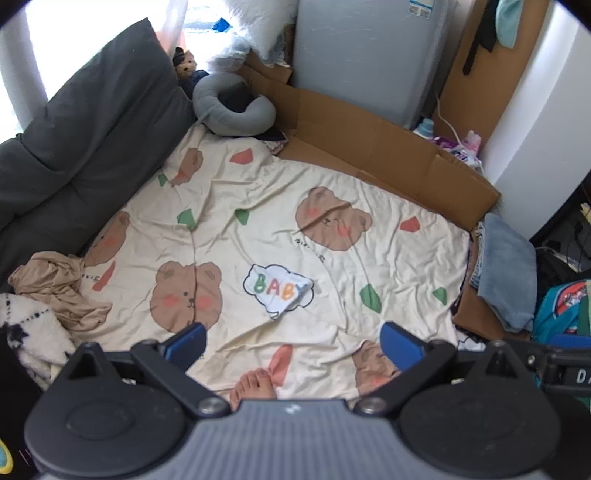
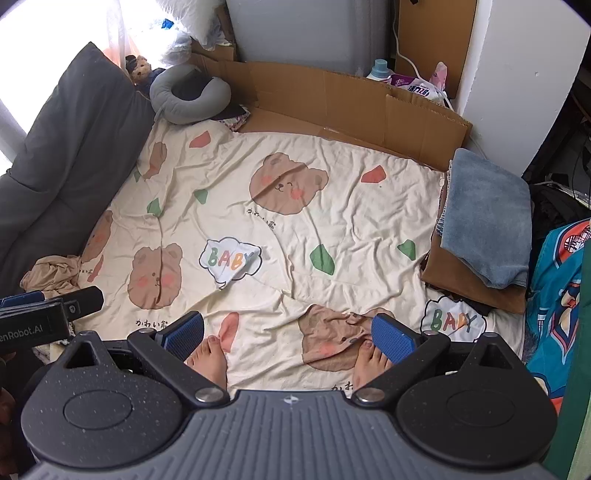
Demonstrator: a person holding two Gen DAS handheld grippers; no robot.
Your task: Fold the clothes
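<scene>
Left wrist view: both the left gripper point(image 1: 293, 341) and right gripper point(image 2: 286, 332) gape wide, empty. We judge the crumpled beige garment point(image 1: 55, 288), near left, comes next; we pinch one edge and drag it onto the sheet point(image 1: 369, 266).

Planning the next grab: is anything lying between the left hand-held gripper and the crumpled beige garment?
Nothing visible. The left hand-held gripper hangs open above the bear sheet; the beige garment lies unobstructed at the sheet's left edge.

Daylight from a window point(image 1: 207, 22) falls on a dark grey sofa point(image 1: 85, 147) beside flattened cardboard point(image 1: 388, 151).
</scene>
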